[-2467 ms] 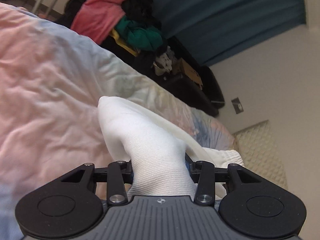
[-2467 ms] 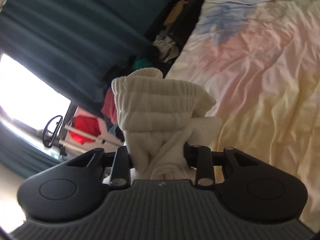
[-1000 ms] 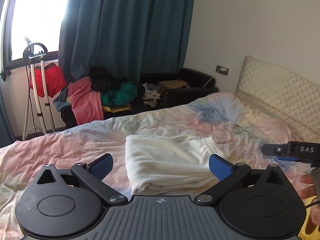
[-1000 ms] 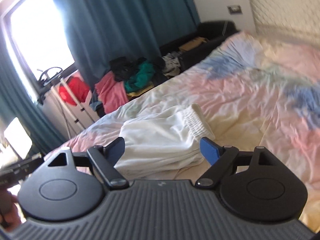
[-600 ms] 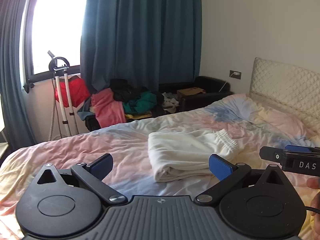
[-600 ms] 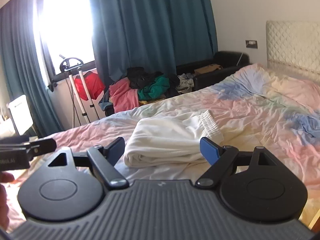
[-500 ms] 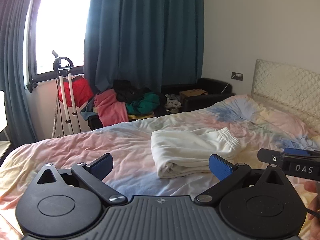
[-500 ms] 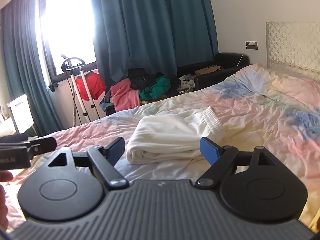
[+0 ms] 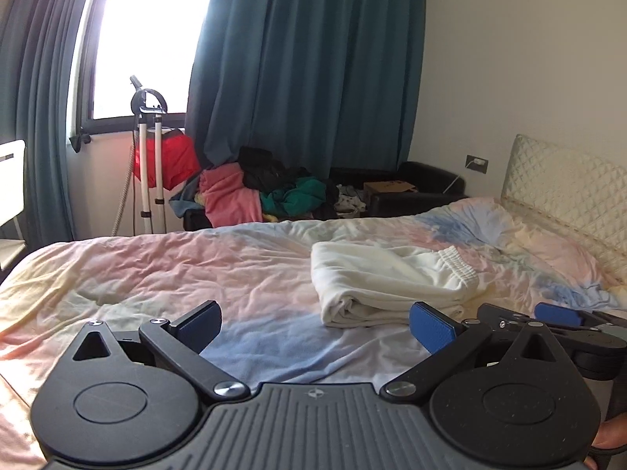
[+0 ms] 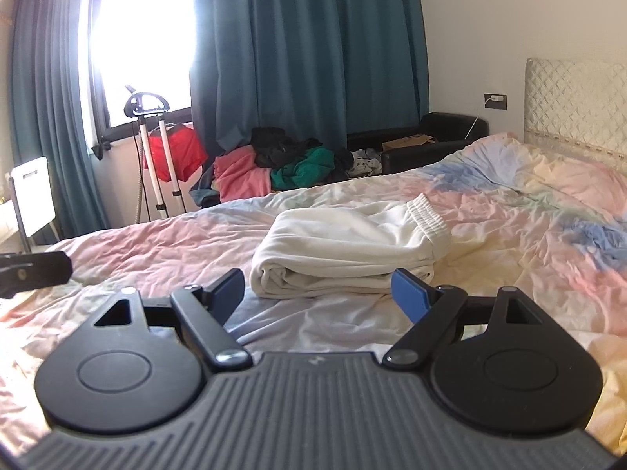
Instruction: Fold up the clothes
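A cream white garment (image 9: 386,280) lies folded in a flat stack on the pastel bedspread (image 9: 196,270), its ribbed waistband to the right. It also shows in the right wrist view (image 10: 345,244). My left gripper (image 9: 315,327) is open and empty, held back from the stack and to its left. My right gripper (image 10: 317,290) is open and empty, just short of the stack's near edge. The right gripper also shows at the right edge of the left wrist view (image 9: 548,323). The left gripper's tip shows at the left edge of the right wrist view (image 10: 35,272).
A pile of unfolded clothes (image 9: 270,192) lies on a dark sofa (image 9: 411,190) beyond the bed. A garment steamer stand (image 9: 151,156) with a red item stands by the window. A quilted headboard (image 9: 568,196) is at the right.
Both grippers let go of the white garment, opened and drew back from it. The garment now lies folded on the bed and looks smaller and farther away.
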`<action>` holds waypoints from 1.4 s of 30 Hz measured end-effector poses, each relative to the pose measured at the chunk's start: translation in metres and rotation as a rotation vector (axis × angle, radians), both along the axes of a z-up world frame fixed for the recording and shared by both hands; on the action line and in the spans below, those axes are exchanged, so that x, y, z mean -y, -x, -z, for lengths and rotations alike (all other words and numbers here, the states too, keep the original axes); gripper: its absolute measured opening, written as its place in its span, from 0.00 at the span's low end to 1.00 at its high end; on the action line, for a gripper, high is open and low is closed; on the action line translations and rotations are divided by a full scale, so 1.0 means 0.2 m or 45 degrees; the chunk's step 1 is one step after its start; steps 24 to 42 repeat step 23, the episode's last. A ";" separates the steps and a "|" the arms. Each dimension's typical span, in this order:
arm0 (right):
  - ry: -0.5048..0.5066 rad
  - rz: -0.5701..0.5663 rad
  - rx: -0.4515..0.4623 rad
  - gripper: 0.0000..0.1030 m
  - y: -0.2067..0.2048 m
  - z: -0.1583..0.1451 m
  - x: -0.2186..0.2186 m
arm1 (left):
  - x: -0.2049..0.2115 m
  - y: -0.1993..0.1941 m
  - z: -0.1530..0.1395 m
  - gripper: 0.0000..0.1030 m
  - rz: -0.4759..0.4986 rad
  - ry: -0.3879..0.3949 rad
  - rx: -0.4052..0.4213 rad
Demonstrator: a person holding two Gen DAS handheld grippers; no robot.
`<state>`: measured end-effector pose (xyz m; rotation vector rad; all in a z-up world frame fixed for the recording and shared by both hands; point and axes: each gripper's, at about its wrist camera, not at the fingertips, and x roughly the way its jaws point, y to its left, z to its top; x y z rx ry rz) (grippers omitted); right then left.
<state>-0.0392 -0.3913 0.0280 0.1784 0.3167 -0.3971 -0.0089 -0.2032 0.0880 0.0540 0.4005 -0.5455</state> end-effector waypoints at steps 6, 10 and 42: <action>0.041 0.033 0.077 0.81 0.05 0.04 -0.06 | -0.01 0.03 0.00 1.00 -0.008 -0.016 0.061; 0.032 0.075 0.106 0.81 0.06 0.04 -0.07 | -0.03 0.04 0.02 1.00 -0.029 -0.020 0.063; -0.047 0.109 0.022 0.81 0.01 0.07 -0.01 | -0.05 0.03 0.08 1.00 -0.052 -0.028 0.055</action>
